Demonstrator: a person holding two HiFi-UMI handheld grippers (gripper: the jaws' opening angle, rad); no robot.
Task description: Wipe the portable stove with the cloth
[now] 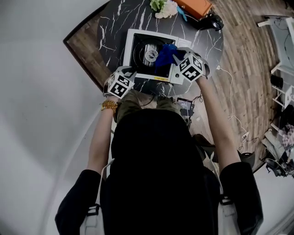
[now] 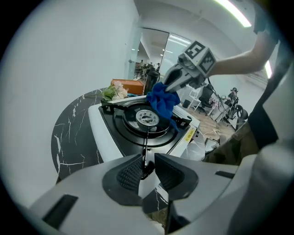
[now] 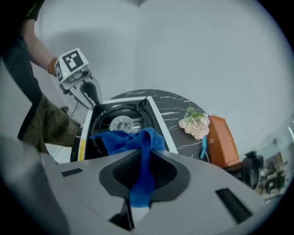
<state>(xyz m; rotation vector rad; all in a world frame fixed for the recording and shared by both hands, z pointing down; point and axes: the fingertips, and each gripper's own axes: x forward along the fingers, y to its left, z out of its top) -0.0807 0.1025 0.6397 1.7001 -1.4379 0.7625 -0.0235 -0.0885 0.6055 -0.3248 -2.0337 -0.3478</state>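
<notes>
The portable stove has a white body and a black top with a round burner, and it stands on a round black marble table. My right gripper is shut on the blue cloth, which hangs bunched just above the stove's near right part, beside the burner. My left gripper is at the stove's near left corner, its pads shut on a thin black pan-support prong. From the head view the left gripper and right gripper flank the stove's front edge.
A bunch of pale flowers, an orange box and a black object sit at the table's far side behind the stove. The table's near edge is right under both grippers. Cables lie on the wood floor to the right.
</notes>
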